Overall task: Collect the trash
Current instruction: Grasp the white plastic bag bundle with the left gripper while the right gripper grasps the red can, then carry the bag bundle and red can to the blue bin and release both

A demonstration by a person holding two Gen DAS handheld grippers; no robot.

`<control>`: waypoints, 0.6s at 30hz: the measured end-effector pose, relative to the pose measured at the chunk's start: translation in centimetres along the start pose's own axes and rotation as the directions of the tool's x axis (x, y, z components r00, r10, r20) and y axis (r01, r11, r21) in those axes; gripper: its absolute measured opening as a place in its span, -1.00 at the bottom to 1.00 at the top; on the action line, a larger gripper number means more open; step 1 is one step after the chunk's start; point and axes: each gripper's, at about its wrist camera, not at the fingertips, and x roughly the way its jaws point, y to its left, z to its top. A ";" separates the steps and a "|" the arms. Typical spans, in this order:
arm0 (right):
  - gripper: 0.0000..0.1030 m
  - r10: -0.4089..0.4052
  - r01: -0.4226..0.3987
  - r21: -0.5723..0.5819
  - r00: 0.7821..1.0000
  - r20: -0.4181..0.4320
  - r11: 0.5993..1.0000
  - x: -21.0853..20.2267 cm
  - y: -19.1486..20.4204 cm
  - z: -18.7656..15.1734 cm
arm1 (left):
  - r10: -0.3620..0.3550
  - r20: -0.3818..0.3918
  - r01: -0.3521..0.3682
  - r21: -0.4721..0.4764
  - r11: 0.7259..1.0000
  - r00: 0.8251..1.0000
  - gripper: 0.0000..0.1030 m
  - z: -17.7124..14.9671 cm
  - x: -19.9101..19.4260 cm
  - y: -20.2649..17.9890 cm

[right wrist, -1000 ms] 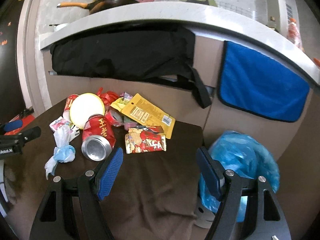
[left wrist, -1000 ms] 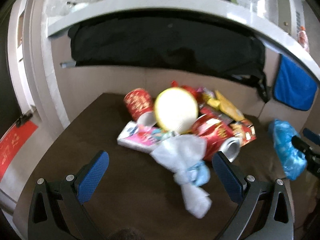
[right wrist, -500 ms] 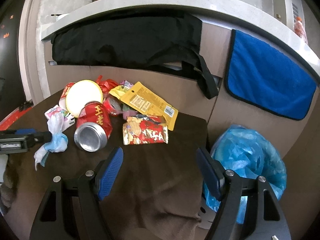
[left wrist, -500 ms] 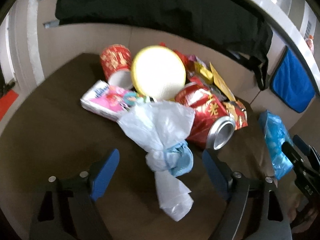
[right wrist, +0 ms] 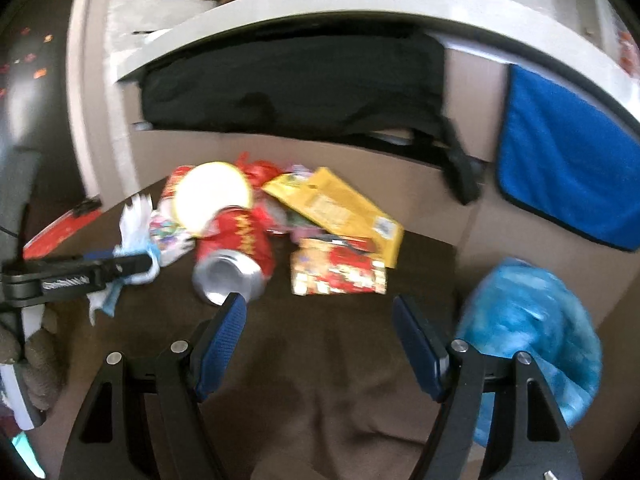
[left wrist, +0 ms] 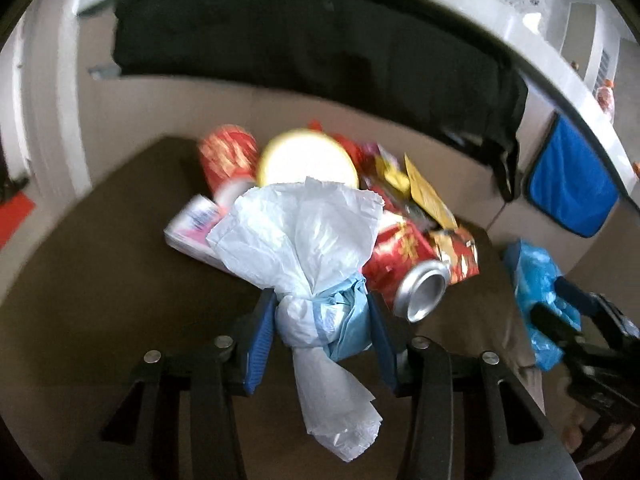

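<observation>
Pinching a knotted white and pale-blue plastic wad at its knot, the left gripper has just been closing its jaws, and its blue pads now sit against both sides of the bundle; the wad's ruffled top fans up ahead of the fingers and its tail hangs down between them over the brown table. Just beyond the wad lies the rest of the trash pile: a red can on its side with its open mouth facing the gripper, a pink-and-white packet to the left, a red paper cup, a round pale lid, a yellow wrapper and a red snack pack. The right gripper hangs spread wide over bare table, nothing between its jaws; the can's mouth lies just past its left finger and the snack pack straight ahead. A blue bag sits off the table's right edge, beside the right finger.
</observation>
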 end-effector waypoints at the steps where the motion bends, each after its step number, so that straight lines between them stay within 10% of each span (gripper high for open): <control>1: 0.41 0.014 -0.014 -0.009 1.000 -0.004 1.000 0.4 0.5 0.3 | 0.007 0.007 -0.007 -0.004 1.000 1.000 -0.11 0.2 -0.6 0.3; 18: 0.41 0.125 -0.097 0.168 0.978 -0.169 0.981 10.6 3.7 3.1 | 0.044 0.014 -0.043 -0.094 0.995 0.999 -0.11 -0.5 -0.9 4.6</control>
